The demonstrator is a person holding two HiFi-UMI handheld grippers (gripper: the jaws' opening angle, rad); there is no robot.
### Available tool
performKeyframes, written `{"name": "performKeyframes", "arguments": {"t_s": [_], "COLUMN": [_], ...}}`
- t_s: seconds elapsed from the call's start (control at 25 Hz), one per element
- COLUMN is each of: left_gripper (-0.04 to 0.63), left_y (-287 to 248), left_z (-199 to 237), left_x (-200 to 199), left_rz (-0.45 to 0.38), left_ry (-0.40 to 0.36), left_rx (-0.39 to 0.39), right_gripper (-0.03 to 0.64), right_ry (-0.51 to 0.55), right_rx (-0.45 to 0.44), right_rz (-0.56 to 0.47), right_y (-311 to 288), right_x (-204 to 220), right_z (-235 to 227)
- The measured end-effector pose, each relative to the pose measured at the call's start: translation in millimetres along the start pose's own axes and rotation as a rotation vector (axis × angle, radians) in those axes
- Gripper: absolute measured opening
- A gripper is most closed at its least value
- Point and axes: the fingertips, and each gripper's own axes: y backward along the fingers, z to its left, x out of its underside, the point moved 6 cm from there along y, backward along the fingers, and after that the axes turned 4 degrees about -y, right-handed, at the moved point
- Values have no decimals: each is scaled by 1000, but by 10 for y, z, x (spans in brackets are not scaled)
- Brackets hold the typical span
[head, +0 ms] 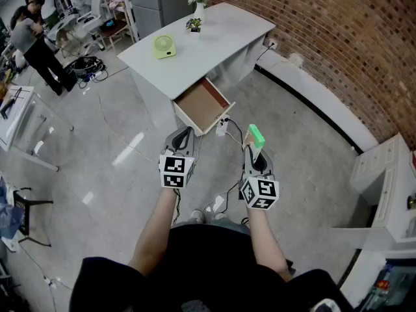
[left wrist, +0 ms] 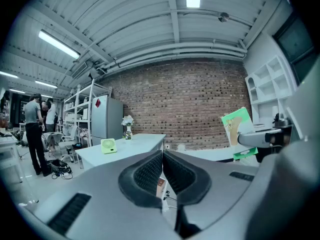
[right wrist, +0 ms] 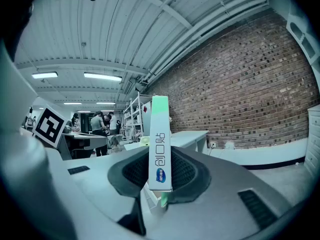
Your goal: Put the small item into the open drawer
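The right gripper (head: 255,150) clamps the small box (head: 256,136), the left gripper (head: 184,135) is pinched together empty, and the far open drawer (head: 202,105) awaits it.

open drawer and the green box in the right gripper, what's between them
Head view: floor with a white power block and its cable, between drawer and green box.

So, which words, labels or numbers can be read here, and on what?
Box in the right gripper: large characters and a blue oval logo, which I cannot read for certain.
Marker cubes: black-and-white patterns, no words.
Fridge sticker: red, too small to read.
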Motion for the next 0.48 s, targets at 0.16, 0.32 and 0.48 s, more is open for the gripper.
{"name": "performKeyframes", "arguments": {"t_s": [0.16,0.32,0.48], "left_gripper": [23,23,25], "left_y": [-60,-61,-85], "left_z": [-22,-16,-7], "left_x": [-1,33,58], "left_rz": [2,6,12], "left_ry": [2,6,14], "left_rx": [2,6,13], "right_gripper": [74,74,74], "right_ry": [-3,-8,-9], "right_rx": [4,5,9], "right_rz": [4,8,16], "right_y": [-33,-31,-50], "right_x": [-5,23,41], "right_z": [-54,-49,-41]}}
